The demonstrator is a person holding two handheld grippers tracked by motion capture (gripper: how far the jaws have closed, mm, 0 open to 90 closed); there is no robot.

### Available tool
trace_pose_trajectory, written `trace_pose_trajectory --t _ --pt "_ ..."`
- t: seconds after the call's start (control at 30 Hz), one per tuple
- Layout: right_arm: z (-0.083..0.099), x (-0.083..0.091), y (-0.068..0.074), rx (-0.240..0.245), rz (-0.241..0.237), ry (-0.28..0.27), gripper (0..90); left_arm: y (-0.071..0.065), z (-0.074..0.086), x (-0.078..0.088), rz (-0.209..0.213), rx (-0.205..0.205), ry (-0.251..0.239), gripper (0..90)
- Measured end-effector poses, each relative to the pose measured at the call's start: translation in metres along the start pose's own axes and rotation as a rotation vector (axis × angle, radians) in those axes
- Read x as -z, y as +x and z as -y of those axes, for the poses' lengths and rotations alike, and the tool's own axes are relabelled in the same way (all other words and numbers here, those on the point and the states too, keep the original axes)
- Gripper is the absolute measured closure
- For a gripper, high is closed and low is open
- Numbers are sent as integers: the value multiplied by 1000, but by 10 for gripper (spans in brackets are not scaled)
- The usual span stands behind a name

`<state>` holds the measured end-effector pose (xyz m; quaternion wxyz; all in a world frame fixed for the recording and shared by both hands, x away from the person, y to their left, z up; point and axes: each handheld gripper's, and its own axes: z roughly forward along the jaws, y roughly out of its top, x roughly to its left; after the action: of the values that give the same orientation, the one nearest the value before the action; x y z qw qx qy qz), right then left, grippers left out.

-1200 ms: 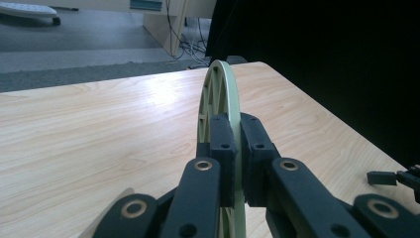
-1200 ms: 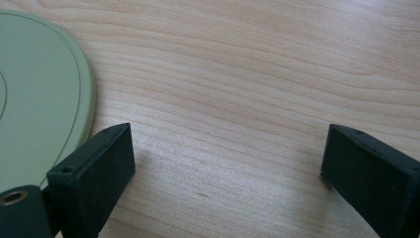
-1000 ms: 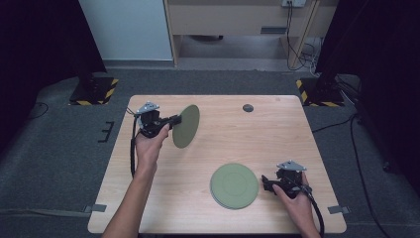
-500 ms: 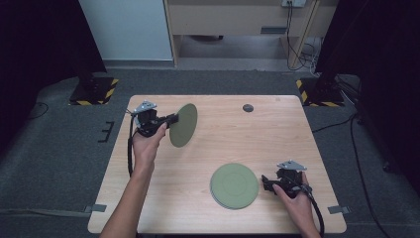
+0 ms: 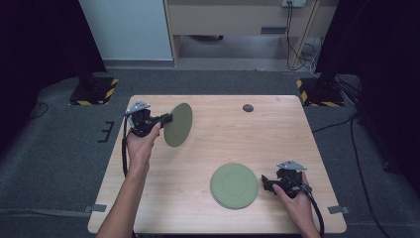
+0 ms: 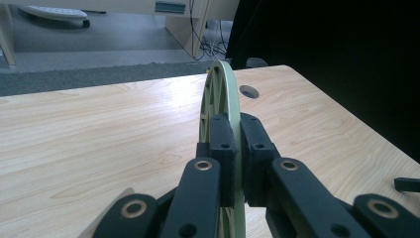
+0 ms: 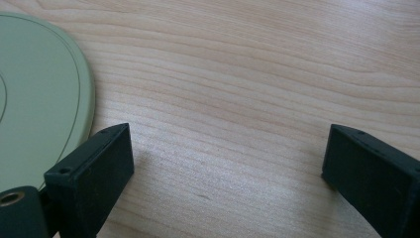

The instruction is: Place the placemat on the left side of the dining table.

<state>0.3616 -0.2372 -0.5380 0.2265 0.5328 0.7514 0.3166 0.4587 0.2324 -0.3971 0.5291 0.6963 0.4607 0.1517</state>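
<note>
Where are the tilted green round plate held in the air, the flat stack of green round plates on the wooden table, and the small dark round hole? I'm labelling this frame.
held green round plate point(image 5: 177, 125), high view, centre of its face
flat stack of green round plates point(image 5: 234, 185), high view, middle of the top plate
small dark round hole point(image 5: 247, 107), high view, its centre

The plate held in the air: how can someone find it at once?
On the wooden table, look at its far left part, where the left gripper is. The held plate is clamped there by its rim, on edge; the stacked plates lie flat near the right gripper.
</note>
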Motion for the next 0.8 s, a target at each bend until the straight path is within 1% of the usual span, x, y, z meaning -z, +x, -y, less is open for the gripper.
trace_pose_trajectory --t 0.23,0.53,0.8 --pt "0 0 0 0 1 0 60 7 5 2 -14 11 3 856" --pt "0 0 0 0 1 0 60 15 11 6 -16 24 5 856" --pt "0 0 0 -2 -1 1 60 27 21 6 -30 54 20 856"
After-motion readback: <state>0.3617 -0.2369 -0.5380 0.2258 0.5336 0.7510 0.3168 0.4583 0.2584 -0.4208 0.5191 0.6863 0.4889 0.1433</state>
